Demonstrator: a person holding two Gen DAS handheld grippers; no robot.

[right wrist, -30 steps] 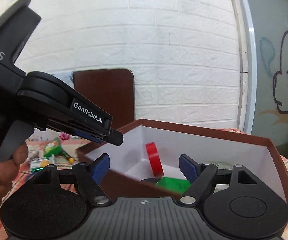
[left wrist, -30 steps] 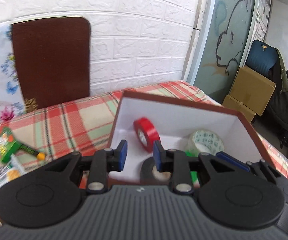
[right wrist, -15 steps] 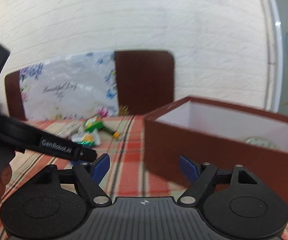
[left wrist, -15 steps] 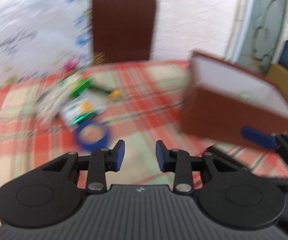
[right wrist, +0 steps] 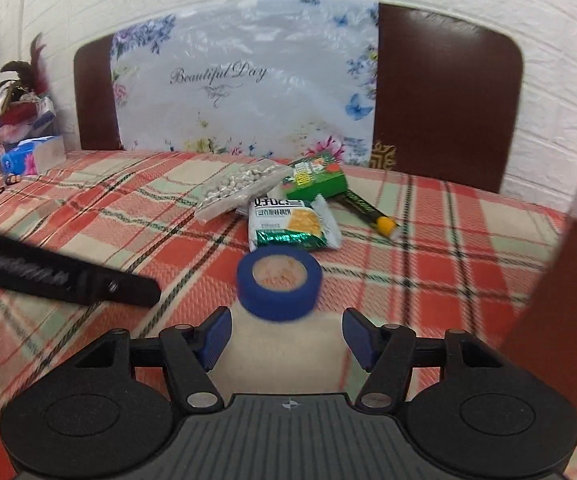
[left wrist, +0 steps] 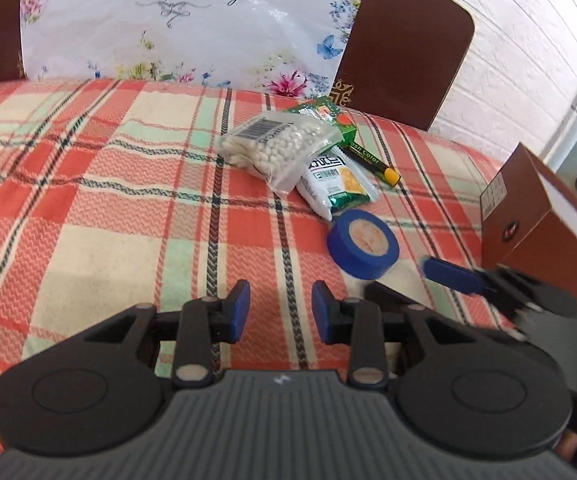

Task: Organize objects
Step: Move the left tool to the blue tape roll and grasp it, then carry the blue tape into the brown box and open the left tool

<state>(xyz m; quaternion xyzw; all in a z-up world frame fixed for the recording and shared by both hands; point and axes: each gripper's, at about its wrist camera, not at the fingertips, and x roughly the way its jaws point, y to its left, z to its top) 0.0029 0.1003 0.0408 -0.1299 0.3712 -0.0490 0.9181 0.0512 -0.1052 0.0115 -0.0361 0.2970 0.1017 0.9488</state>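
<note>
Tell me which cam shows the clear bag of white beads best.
Left wrist. The bag of white beads is sharp there, seen from above, barcode label readable, lying partly over the green box. Right wrist shows it farther off, at a flatter angle, beads blurred.

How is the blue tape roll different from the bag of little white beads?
The blue tape roll is a solid-coloured ring; the bag of white beads is a flat clear pouch. The roll lies alone on the cloth; the bag rests against other packets. Both lie on the plaid tablecloth, outside the brown box.
</note>
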